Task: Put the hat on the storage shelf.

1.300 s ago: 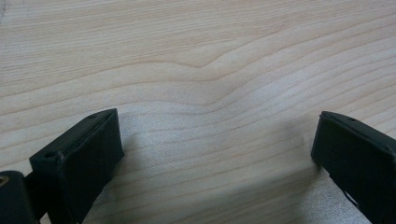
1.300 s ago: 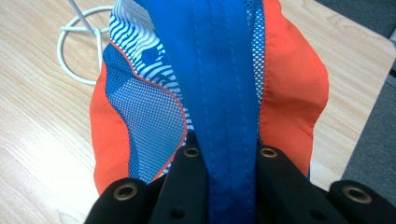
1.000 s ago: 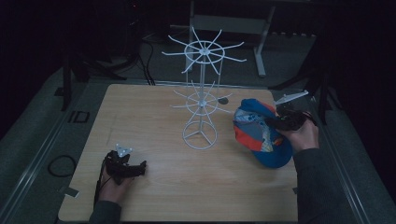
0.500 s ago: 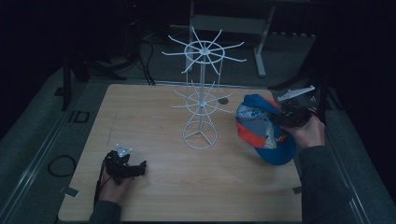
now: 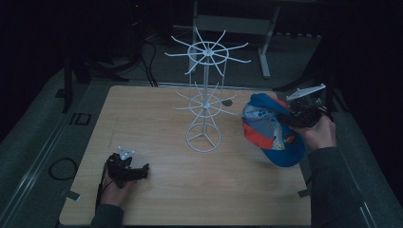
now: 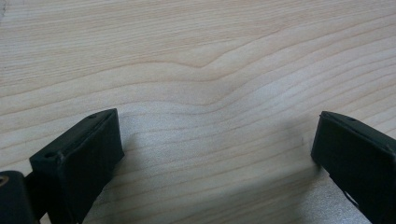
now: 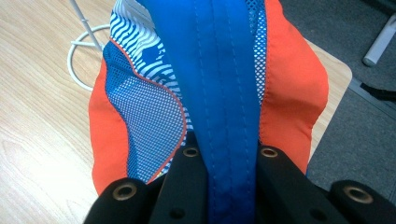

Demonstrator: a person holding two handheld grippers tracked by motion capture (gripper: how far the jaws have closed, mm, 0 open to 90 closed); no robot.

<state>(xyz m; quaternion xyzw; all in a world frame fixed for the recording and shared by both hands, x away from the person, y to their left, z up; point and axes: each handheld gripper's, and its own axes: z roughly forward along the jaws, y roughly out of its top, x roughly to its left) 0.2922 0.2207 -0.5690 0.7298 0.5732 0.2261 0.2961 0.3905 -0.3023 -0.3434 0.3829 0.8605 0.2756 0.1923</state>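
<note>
A blue and orange cap (image 5: 268, 130) with white patterned panels hangs above the table's right edge, held by my right gripper (image 5: 291, 118). In the right gripper view the jaws are shut on the cap's blue strap (image 7: 224, 154), and the cap (image 7: 140, 116) fills the space ahead. A white wire rack (image 5: 205, 95) with two tiers of radiating arms stands at the table's middle, to the left of the cap. My left gripper (image 5: 138, 172) rests low on the near left of the table, open, with bare wood between its fingers (image 6: 84, 154).
The wooden table (image 5: 157, 123) has open surface around the rack's round base (image 5: 203, 137). Dark floor, cables and a metal stand (image 5: 266, 42) lie beyond the far edge. The rack's base ring (image 7: 81, 60) shows at the cap's left in the right gripper view.
My right gripper has lifted the cap a little higher at the table's right edge. The left gripper has stayed where it was.
</note>
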